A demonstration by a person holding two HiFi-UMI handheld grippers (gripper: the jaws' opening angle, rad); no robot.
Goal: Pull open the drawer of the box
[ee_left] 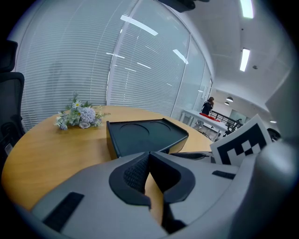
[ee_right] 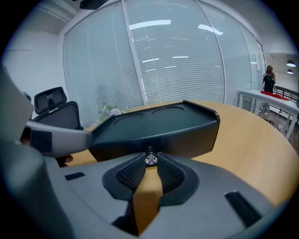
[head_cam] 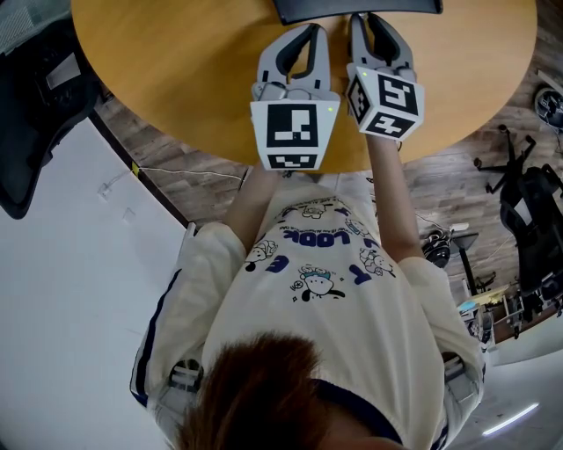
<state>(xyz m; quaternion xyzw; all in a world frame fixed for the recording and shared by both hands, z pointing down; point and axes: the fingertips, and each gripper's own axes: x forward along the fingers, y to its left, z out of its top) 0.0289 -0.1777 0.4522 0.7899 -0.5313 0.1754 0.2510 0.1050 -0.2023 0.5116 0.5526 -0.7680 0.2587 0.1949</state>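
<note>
A flat black box (ee_right: 159, 128) with round recesses in its top lies on the round wooden table (head_cam: 176, 79). A small silver knob (ee_right: 150, 160) sticks out of its front face, which looks flush with the box. My right gripper (ee_right: 150, 162) is shut on that knob, one pad on each side. In the head view the box (head_cam: 352, 7) shows only at the top edge, with the right gripper (head_cam: 365, 19) against it. My left gripper (ee_left: 149, 156) is shut with nothing in it, hovering beside the right one (ee_left: 201, 156), a little short of the box (ee_left: 145, 135).
A small bunch of flowers (ee_left: 77, 116) lies on the table beyond the box. A black office chair (ee_right: 58, 112) stands at the table's left side. The person stands at the table's near edge (head_cam: 220, 158). Glass walls with blinds lie behind.
</note>
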